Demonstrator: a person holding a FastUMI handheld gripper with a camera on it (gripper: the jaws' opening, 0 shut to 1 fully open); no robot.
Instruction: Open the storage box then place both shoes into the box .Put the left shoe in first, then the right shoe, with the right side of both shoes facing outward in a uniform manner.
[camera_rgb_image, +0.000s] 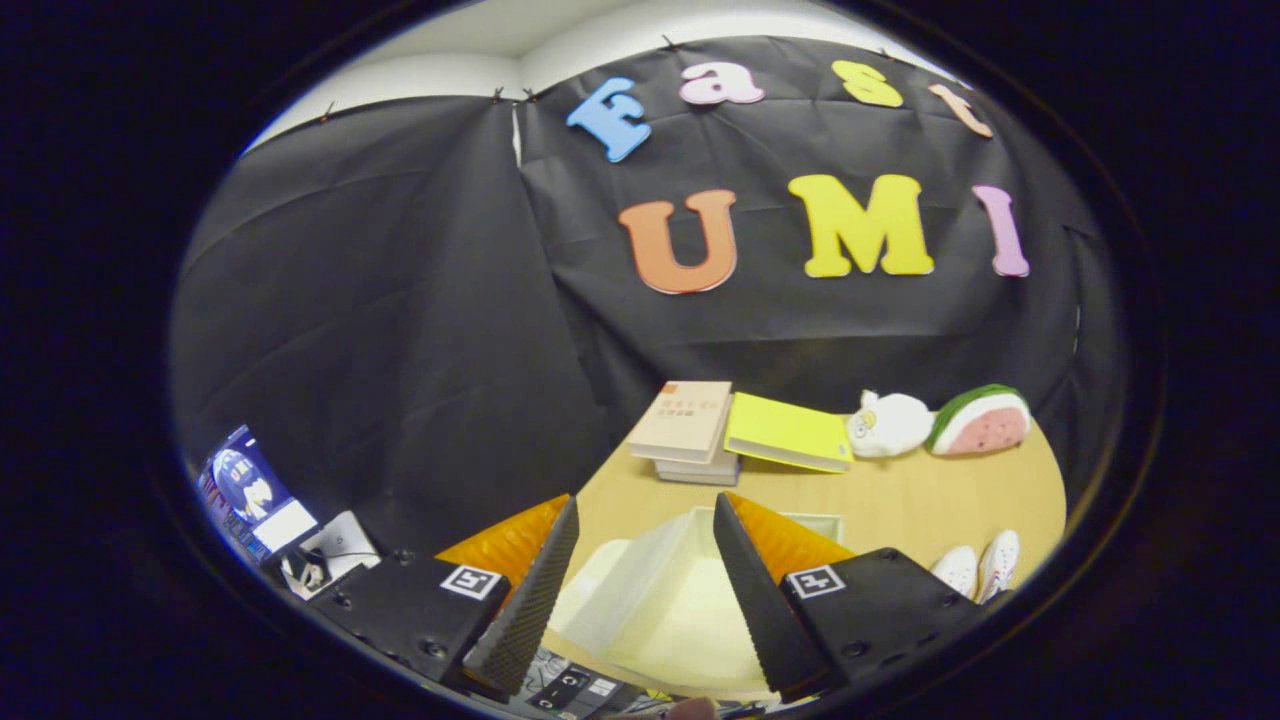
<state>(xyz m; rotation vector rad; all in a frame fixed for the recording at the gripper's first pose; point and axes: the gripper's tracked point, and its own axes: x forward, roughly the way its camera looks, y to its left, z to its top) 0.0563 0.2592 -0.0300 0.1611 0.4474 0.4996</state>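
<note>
Storage box (665, 600), pale and whitish, sits on the wooden table (900, 500) right under my gripper (645, 570); I see it through the gap between the two fingers, and it reaches a little past their tips. I cannot tell from here whether its lid is lifted or down. My fingers stand wide apart and hold nothing, neither one touching the box as far as I can make out. The pair of white shoes (978, 567) lies side by side on the table, off to the right of the right finger and well apart from the box. Beyond the fingertips, near the black cloth wall (400, 300), I see a small stack of books (685, 432) with a yellow-green folder (788, 432) just beside it. Further right along the table's far edge rest a white plush toy (888, 422) and a watermelon-slice plush (980, 420), the two touching or nearly so.
</note>
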